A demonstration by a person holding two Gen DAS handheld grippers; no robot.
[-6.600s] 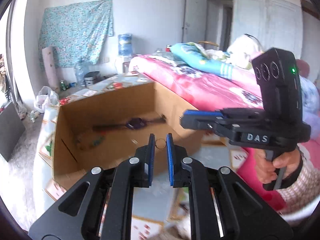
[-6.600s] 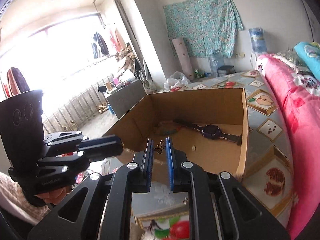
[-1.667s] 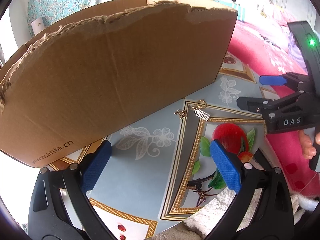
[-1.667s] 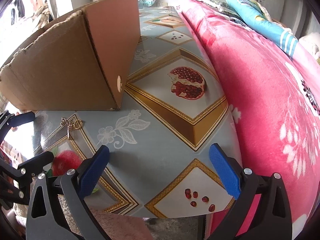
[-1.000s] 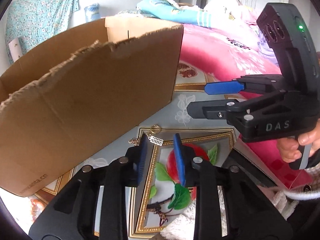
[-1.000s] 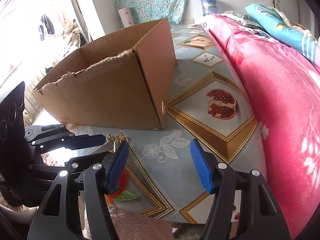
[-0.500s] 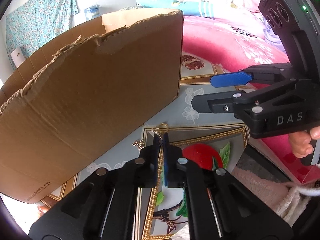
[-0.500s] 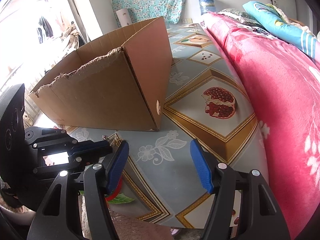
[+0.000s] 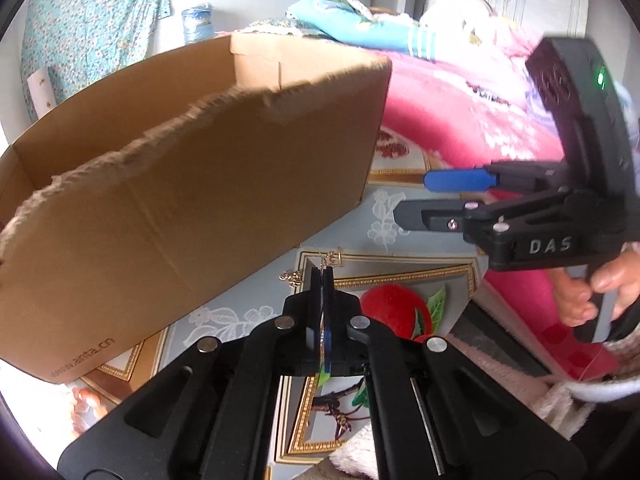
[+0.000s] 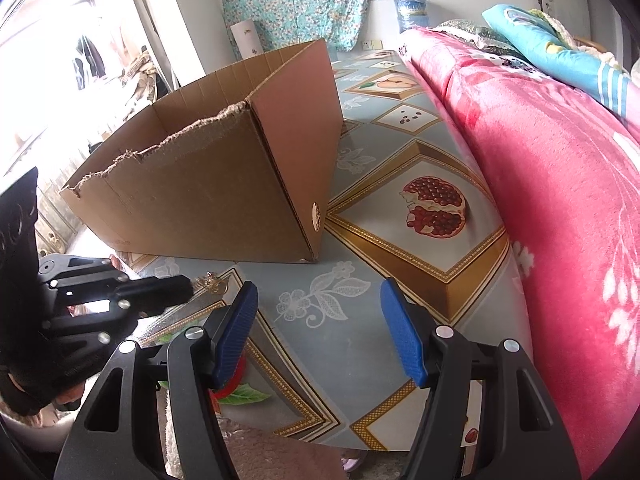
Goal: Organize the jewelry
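1. The left gripper [image 9: 322, 276] has its blue pads pressed together on a small gold charm [image 9: 333, 258], which pokes out just past the tips, right beside the cardboard box [image 9: 192, 204].
2. A second gold piece [image 9: 291, 276] lies on the bench [image 9: 352, 412] just left of the tips; it is too small to tell whether the two are linked.
3. Lift slowly and straight, watching for that piece trailing.
4. Clear the box's torn front edge before moving over the opening, then release low inside.
5. The right gripper [image 10: 320, 328] hangs with its pads apart and nothing between them, so it could steady the box.
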